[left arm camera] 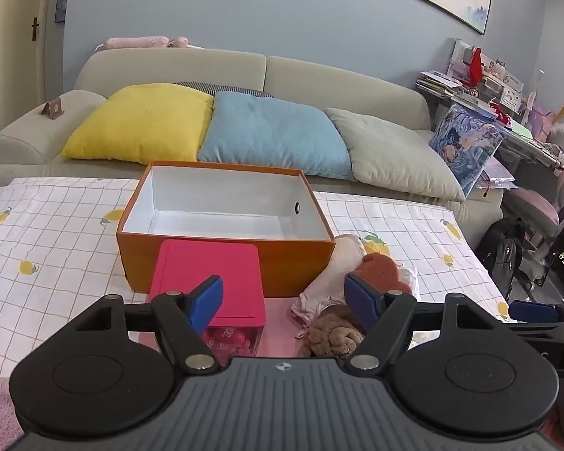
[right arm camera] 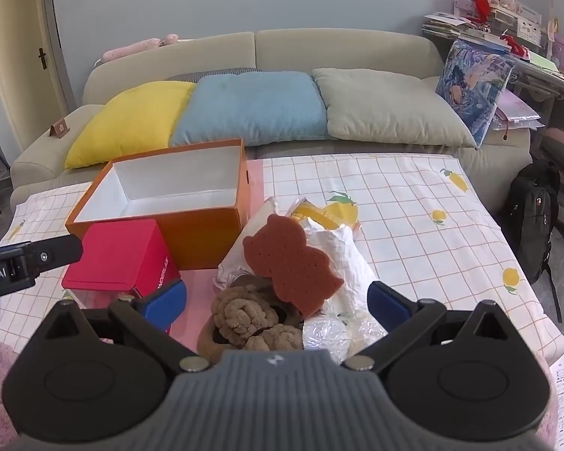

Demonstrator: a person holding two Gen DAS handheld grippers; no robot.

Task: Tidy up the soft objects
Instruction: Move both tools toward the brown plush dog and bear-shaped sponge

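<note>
Soft things lie in a heap on the checked cloth (right arm camera: 413, 203), just right of the orange box (right arm camera: 203, 225), whose white inside looks empty. Largest in the heap is crinkled white wrapping (right arm camera: 342, 259); a brown bear-shaped sponge (right arm camera: 289, 267) leans on it, and a brown plush (right arm camera: 244, 319) sits nearest. A red box (right arm camera: 120, 255) stands in front of the orange one.

Both tools are spread wide and hold nothing. The right gripper (right arm camera: 278, 300) hangs over the plush and sponge; the left gripper (left arm camera: 284, 297) is over the red box's right edge. The right one would do best to take one piece at a time, closing on the plush's bulk, clear of the wrapping.
</note>
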